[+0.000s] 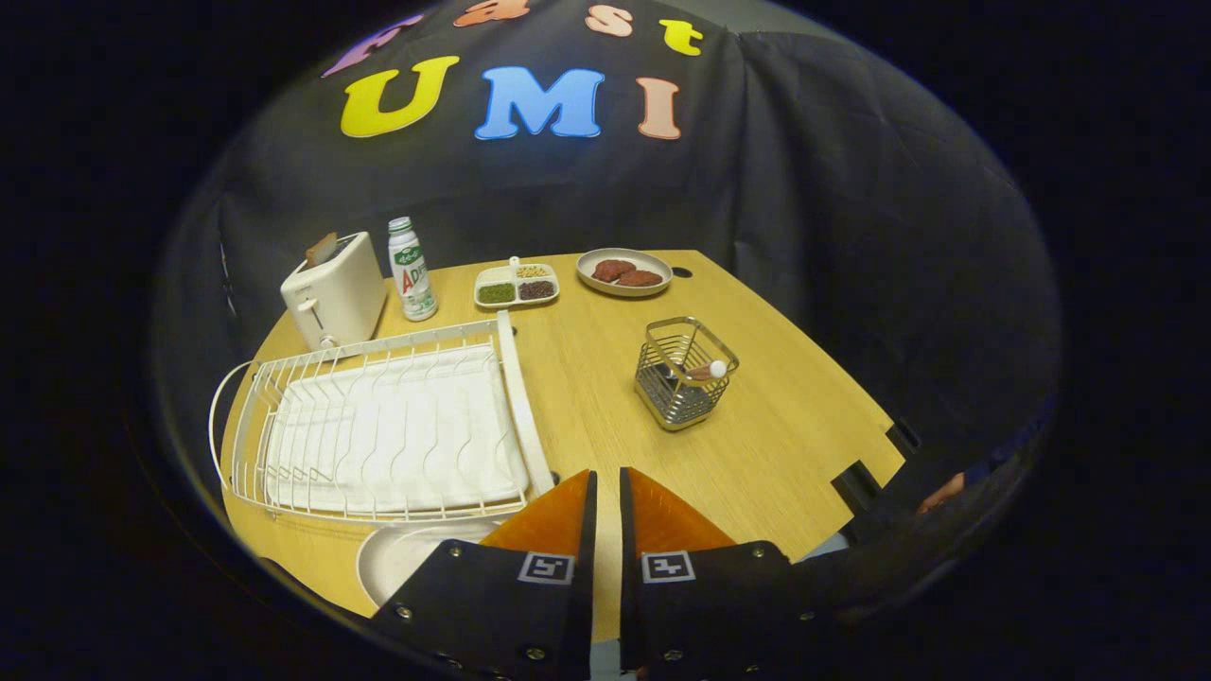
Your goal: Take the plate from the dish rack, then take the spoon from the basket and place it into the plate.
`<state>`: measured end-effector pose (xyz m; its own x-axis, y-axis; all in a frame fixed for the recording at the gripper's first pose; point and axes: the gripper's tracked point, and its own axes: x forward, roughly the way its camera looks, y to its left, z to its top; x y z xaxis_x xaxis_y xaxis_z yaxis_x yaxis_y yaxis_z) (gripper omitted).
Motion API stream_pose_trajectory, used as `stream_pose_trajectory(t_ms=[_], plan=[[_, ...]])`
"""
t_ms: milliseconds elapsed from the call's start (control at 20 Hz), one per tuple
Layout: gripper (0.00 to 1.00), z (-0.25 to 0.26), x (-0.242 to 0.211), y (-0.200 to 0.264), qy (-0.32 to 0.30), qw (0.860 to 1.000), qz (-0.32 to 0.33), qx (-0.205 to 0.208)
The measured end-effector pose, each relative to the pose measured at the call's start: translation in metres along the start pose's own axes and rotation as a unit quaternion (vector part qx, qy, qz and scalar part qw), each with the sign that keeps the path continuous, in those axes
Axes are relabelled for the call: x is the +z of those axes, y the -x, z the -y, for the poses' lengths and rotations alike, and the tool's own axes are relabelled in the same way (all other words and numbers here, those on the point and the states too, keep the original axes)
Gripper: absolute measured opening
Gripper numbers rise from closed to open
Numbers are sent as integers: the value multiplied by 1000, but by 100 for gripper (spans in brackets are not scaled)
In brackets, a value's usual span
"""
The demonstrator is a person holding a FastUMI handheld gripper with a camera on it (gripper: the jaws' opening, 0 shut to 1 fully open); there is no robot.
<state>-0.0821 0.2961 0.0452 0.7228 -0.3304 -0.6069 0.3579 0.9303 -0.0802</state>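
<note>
Plate (407, 558) out on worktop (605, 378) beside dish rack (378, 435); claw (605, 492) narrow, empty. Spoon (705, 372) stands in basket (683, 374) ahead: likely next reach, wider fingers needed

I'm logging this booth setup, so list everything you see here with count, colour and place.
table: one, light wood, under everything
dish rack: one, white wire, ahead-left of the fingers
plate: one, white, on the table between rack and fingers
basket: one, metal wire, ahead-right
spoon: one, white tip, in the basket
toaster: one, white, beyond the rack
bottle: one, white, beside the toaster
divided tray: one, white, far side
far plate: one, pale, brown food on it
gripper: one, fingers nearly together, holding nothing
</note>
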Motion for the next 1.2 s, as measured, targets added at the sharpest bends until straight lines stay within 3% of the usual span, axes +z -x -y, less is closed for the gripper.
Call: stream_pose_trajectory(t_ms=[350,450,600,1200], plan=[[12,49,28,-30,-15,997,0,-69],[18,59,35,-38,-23,997,-1,-77],[26,67,41,-51,-29,996,-4,-79],[26,61,52,-75,-4,998,-4,-61]])
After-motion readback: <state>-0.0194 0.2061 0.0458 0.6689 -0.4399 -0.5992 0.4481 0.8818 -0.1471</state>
